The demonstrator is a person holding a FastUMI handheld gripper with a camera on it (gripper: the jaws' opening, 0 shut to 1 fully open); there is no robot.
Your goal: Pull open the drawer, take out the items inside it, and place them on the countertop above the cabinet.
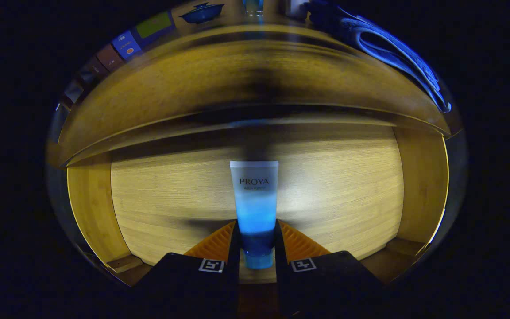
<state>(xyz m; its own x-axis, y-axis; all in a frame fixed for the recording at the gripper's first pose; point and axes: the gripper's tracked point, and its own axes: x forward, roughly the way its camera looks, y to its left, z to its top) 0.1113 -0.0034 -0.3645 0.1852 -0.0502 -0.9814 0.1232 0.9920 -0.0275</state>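
Fingers of the gripper (257, 239) are closed on the lower part of a tube (255, 208) of skin cream, one pad pressed to each flank, with the cap end pointing back toward the camera and the flat crimped end reaching ahead of the fingertips. The hold sits low on the tube — near the cap, where the body is stiffer, which I judge gives a firmer pinch than the soft, flattened far end would. The tube lies along the line of the fingers over the pale wooden floor of the open drawer (104, 208), roughly midway between its left and right walls; whether it rests on that floor or is already lifted clear I cannot tell. Beyond it, the cabinet front rises to the countertop (237, 33), where the tube is meant to go. On that far surface a lidded blue bowl (202, 12) stands to the left and a blue looped thing (396, 48) lies to the right — too warped by the lens to name. The drawer's near edge is cut off behind the gripper body, and a dark shadow blurs the cabinet front straight ahead, so no handle can be made out
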